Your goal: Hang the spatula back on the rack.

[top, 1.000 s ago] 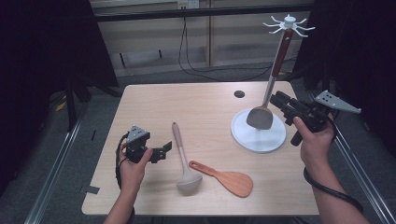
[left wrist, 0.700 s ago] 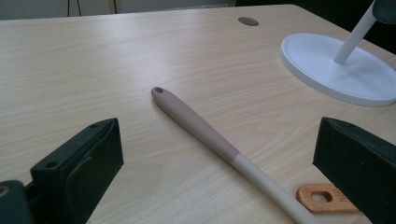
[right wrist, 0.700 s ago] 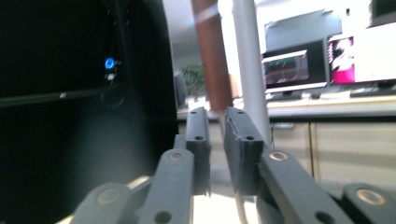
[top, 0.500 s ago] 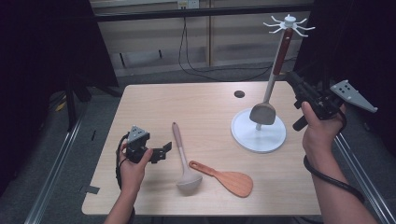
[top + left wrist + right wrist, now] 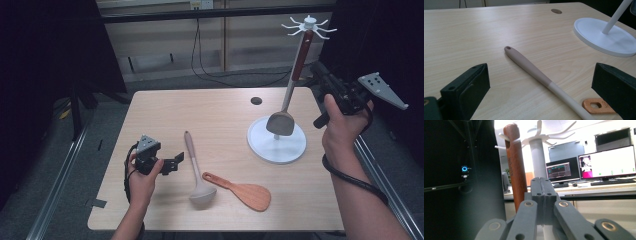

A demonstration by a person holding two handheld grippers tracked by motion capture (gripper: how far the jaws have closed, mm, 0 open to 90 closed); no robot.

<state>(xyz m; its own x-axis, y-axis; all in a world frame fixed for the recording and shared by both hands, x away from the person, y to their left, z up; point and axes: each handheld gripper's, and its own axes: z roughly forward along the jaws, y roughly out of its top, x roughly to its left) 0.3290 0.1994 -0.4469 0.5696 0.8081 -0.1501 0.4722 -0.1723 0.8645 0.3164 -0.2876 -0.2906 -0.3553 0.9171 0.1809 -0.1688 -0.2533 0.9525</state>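
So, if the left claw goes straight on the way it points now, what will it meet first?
Most likely the beige ladle: its handle lies across the gap between the open jaws of the left claw, just ahead on the table. Depth is hard to judge, so this is a guess.

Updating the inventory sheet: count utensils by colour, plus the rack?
Beige ladle: 1
Orange rice paddle: 1
Spatula with red-brown handle, hanging on the rack: 1
White rack: 1
Total: 4

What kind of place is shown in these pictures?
Probably a lab or office set up for recording, not a kitchen. Lit computer monitors stand on desks behind, black curtains surround the light wooden table, and metal rails run along the floor.
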